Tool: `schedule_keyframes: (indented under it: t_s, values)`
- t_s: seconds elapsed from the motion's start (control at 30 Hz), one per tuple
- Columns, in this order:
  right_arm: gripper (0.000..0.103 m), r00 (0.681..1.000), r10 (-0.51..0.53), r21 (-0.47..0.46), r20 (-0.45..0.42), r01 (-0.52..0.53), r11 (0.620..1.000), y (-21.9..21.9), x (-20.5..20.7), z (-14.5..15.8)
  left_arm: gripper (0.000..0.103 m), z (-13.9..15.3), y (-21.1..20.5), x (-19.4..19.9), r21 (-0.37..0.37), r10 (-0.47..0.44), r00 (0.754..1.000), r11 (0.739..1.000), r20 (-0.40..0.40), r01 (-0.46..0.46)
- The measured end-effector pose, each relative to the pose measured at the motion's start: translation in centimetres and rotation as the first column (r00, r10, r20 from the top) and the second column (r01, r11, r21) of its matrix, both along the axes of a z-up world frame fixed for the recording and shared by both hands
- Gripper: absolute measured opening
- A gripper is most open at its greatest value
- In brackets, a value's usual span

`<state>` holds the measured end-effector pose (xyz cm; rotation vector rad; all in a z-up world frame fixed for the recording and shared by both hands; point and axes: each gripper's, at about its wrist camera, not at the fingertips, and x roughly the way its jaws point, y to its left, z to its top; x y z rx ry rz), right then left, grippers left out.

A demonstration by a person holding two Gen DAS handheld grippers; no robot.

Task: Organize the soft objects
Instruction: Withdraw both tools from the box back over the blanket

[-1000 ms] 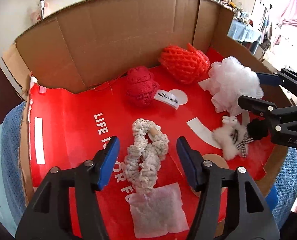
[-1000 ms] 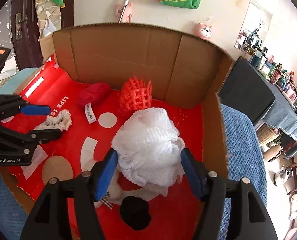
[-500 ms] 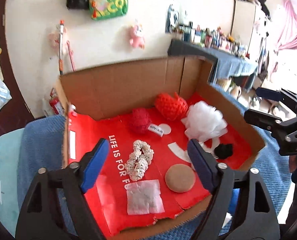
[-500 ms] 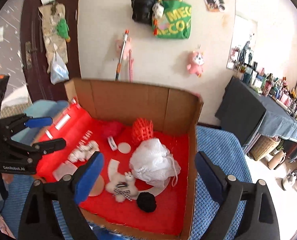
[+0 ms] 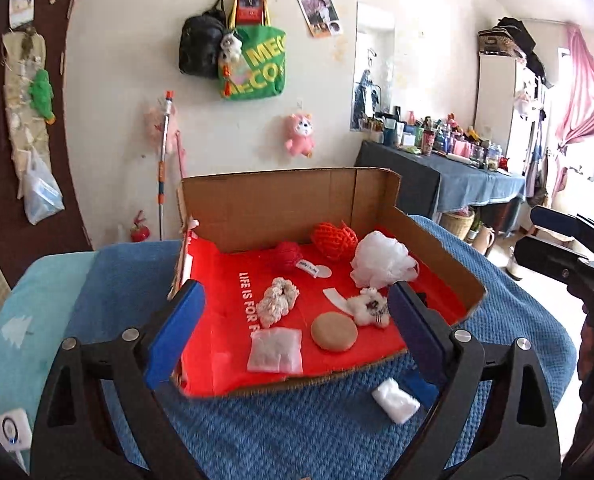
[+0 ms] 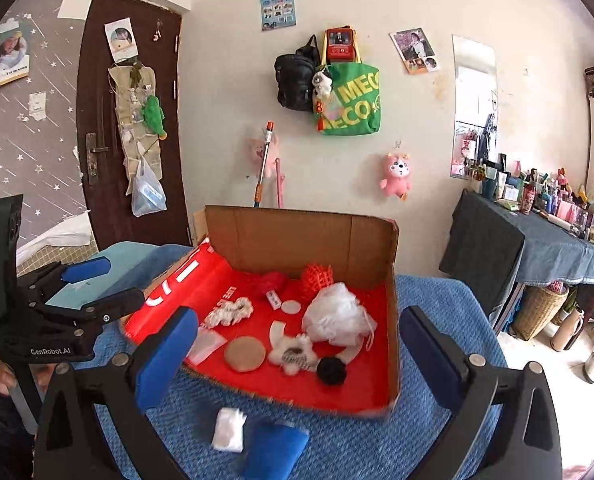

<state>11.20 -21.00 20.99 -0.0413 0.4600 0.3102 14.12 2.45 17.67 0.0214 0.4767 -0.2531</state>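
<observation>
Our left gripper (image 5: 297, 320) and right gripper (image 6: 297, 344) hover empty, jaws opening, before the red-lined cardboard box (image 6: 393, 320) of sorted soft toys.

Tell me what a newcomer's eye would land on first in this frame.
The open cardboard box with a bright red printed floor, sitting on a blue textured blanket, dominates. Inside, a fluffy white mesh bath pouf sits at the right beside an orange-red net ball near the back wall. Behind, a green tote bag hangs on the cream wall.
</observation>
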Motion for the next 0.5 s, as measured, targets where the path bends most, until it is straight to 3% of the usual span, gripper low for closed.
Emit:
schedule_keyframes:
  t_s: [0.27,0.5]
  values:
    - [0.103,0.998,-0.062,0.010,-0.002,0.062,0.998,-0.4,-3.6,-3.6,0.094,-2.1,-0.4,-5.0,-0.010,0.010,1.000,1.000,0.019,-0.010]
    - [0.103,0.993,-0.118,-0.037,-0.019,0.117,0.992,0.1,-5.7,-7.8,0.094,-5.2,-1.0,-7.3,0.015,0.026,1.000,1.000,-0.002,-0.026]
